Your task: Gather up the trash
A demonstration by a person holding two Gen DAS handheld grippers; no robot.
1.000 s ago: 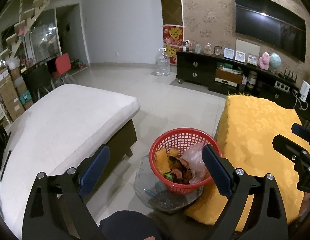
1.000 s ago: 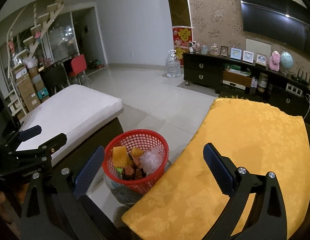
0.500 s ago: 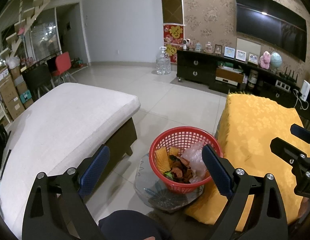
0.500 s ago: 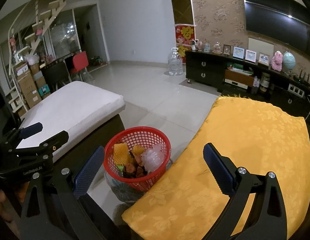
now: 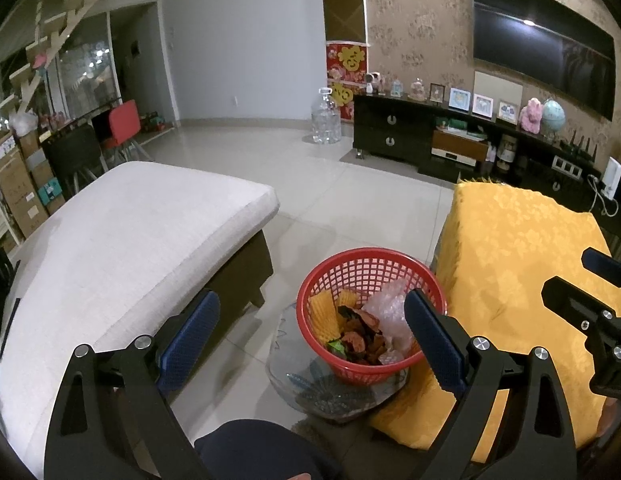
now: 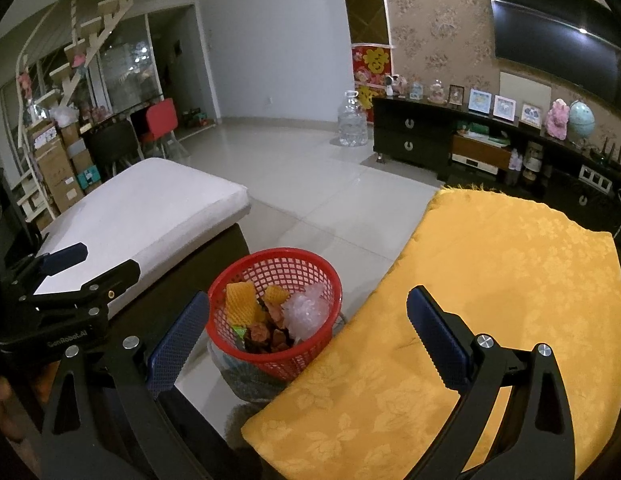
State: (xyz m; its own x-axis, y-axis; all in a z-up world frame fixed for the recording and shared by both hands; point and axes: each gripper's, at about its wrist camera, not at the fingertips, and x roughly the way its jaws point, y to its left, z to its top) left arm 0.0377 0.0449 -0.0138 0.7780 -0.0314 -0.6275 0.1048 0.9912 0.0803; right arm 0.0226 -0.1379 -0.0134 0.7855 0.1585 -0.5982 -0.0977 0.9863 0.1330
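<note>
Both my grippers — left gripper (image 5: 310,336), right gripper (image 6: 308,330) — hang spread and empty above the red basket (image 5: 394,264), already holding wrappers (image 5: 360,330). I judge collection nearly finished; next, scan the yellow cloth (image 6: 510,280) beyond.

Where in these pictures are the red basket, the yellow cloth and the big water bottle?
red basket (image 5: 366,268), left wrist view, far mesh wall.
yellow cloth (image 6: 510,264), right wrist view, bare top surface.
water bottle (image 6: 352,122), right wrist view, clear body.
</note>
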